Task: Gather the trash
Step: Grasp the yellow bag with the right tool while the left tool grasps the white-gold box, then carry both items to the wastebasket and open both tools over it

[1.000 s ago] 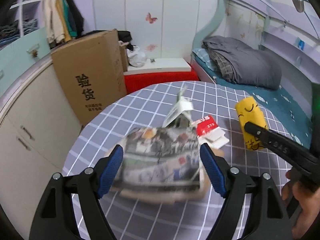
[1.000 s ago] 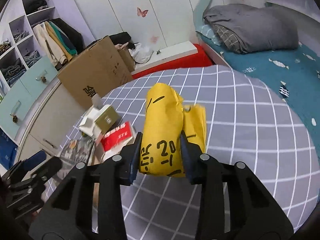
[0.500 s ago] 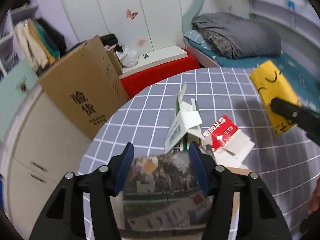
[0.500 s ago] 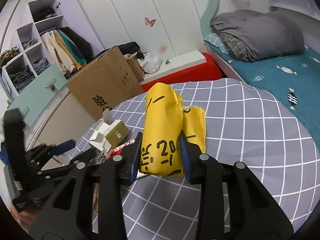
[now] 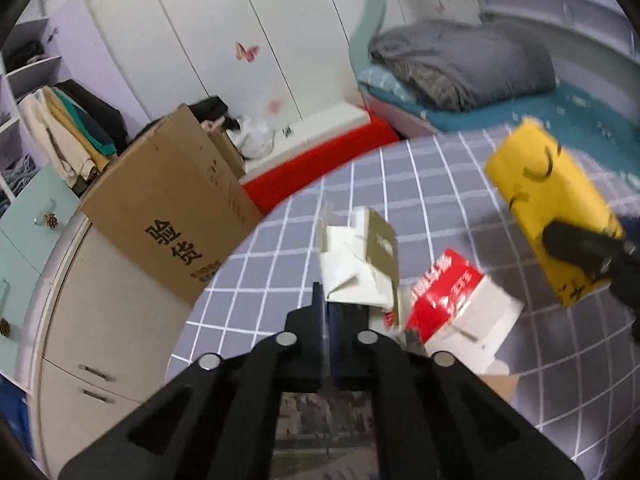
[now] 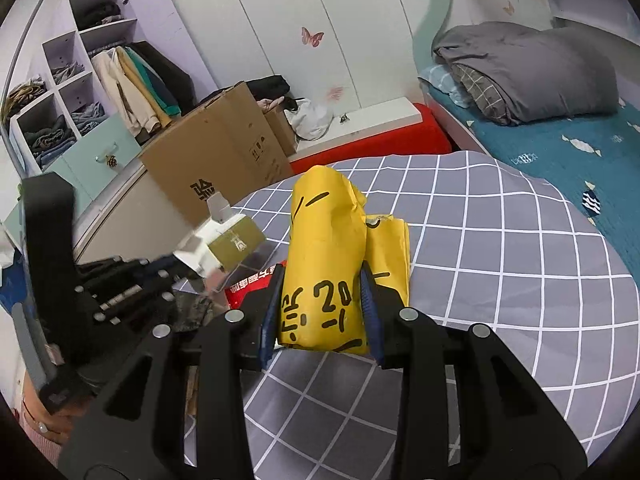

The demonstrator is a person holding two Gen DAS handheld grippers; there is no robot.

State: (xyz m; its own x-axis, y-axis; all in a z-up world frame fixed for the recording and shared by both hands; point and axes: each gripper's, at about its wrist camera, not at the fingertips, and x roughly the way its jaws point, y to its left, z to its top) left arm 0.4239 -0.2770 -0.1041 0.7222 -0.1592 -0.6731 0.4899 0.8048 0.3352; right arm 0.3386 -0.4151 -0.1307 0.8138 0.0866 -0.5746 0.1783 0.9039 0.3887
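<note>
On the grey checked table (image 5: 420, 184) a white and olive carton (image 5: 360, 256) stands tilted, and my left gripper (image 5: 325, 300) is shut on its lower white flap. The right wrist view shows the same carton (image 6: 236, 240) blurred at the tip of the left gripper (image 6: 176, 270). A red and white box (image 5: 448, 296) lies just right of the carton. A newspaper (image 5: 324, 432) lies under the left gripper's body. My right gripper (image 6: 322, 312) is shut on a yellow package (image 6: 328, 248) with black writing. It holds the package above the table (image 6: 500, 260).
A large cardboard box (image 5: 172, 208) stands on the cabinet at the table's left edge. A bed with a grey blanket (image 5: 460, 64) lies beyond the table at the right. A person's hand (image 6: 36, 420) holds the left gripper's handle.
The left gripper moved forward off the newspaper to the carton, rolled, and its jaws came together on the carton's flap. The carton now tilts. The right gripper kept still with the yellow package.
</note>
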